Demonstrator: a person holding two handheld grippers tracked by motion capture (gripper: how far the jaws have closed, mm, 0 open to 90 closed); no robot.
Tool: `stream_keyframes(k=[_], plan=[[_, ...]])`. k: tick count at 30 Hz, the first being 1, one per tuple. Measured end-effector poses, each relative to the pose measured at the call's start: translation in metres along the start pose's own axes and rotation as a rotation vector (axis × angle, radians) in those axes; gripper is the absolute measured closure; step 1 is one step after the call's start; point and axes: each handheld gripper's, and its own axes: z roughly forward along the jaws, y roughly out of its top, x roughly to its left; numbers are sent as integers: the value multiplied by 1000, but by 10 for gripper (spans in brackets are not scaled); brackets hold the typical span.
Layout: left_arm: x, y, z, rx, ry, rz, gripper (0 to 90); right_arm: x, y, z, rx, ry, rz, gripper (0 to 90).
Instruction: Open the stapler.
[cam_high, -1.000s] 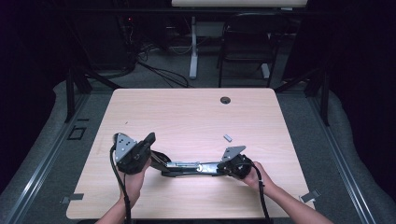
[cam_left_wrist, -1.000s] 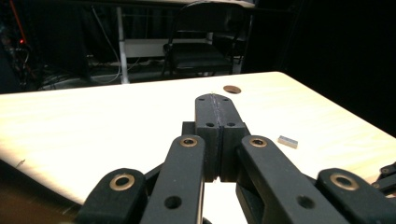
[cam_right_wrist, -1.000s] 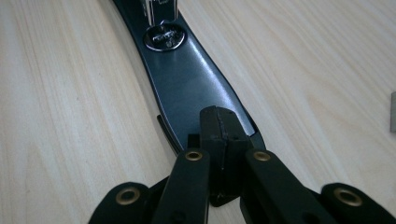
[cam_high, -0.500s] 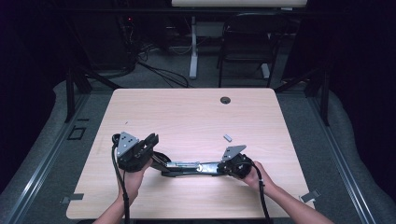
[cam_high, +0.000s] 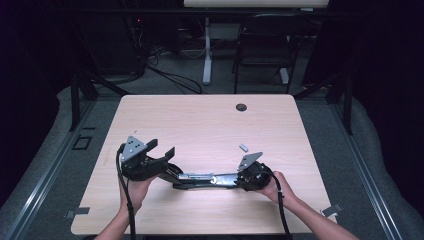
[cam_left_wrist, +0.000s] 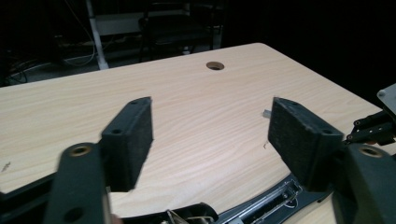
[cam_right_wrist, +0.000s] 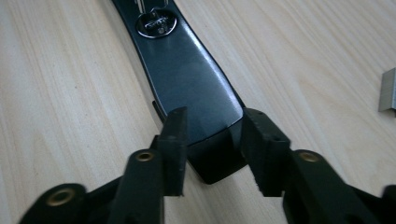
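High view: an opened black stapler lies flat on the wooden table, toward the 6 o'clock edge; the left gripper sits at its 9 o'clock end, the right gripper at its 3 o'clock end; a small grey strip of staples lies apart from the stapler at about 1 o'clock from it; a round hole marks the table at 12 o'clock. Left gripper view: the jaws have just been opening and stand wide apart with bare table between them; the stapler shows below them at 5 o'clock, clear of both pads. Right gripper view: the jaws have just been opening; the stapler's dark rounded end lies between them, running toward 12 o'clock; narrow gaps show between pads and stapler, so nothing is clamped; the staple strip lies at 3 o'clock.
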Motion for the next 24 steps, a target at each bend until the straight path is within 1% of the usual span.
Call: stream_keyframes(k=[1, 2, 4, 5, 7, 8, 9, 10, 11, 12, 13, 15, 20, 21, 23, 24], plan=[[1, 1, -1, -3, 0, -2, 272, 0, 1, -1, 1, -6, 7, 549], [3, 2, -2, -6, 13, -2, 261, -1, 1, -2, -1, -8, 14, 524], [5, 4, -5, -14, 31, -4, 204, -1, 1, -3, 2, -14, 24, 459], [6, 4, -6, -12, 32, -8, 194, -2, 1, -4, 6, -15, 24, 399], [8, 5, -8, -21, 26, -8, 181, -4, 2, -5, 6, -18, 40, 295], [7, 5, -9, -23, 15, -6, 173, -5, 2, -6, 9, -11, 47, 266], [6, 6, -9, -27, 5, 0, 169, -5, 2, -7, 1, -5, 64, 249], [4, 6, -11, -29, 8, 19, 167, -6, 2, -8, 6, -5, 60, 241], [3, 7, -12, -35, 12, 26, 162, -7, 2, -10, 12, -10, 58, 230], [1, 8, -13, -43, 12, 36, 161, -8, 2, -11, 6, -12, 56, 226], [0, 9, -15, -48, 10, 41, 161, -8, 2, -11, -1, -10, 65, 221], [-1, 12, -18, -64, 12, 42, 158, -9, 2, -13, 0, -15, 66, 218], [3, 17, -29, -104, 23, 29, 148, -11, 2, -16, -15, -22, 79, 204], [4, 17, -32, -112, 27, 25, 147, -11, 3, -17, -13, -30, 76, 202], [6, 18, -38, -129, 29, 10, 140, -13, 3, -19, -14, -31, 78, 193], [7, 18, -41, -151, 28, 3, 141, -13, 3, -19, -14, -30, 79, 190]])
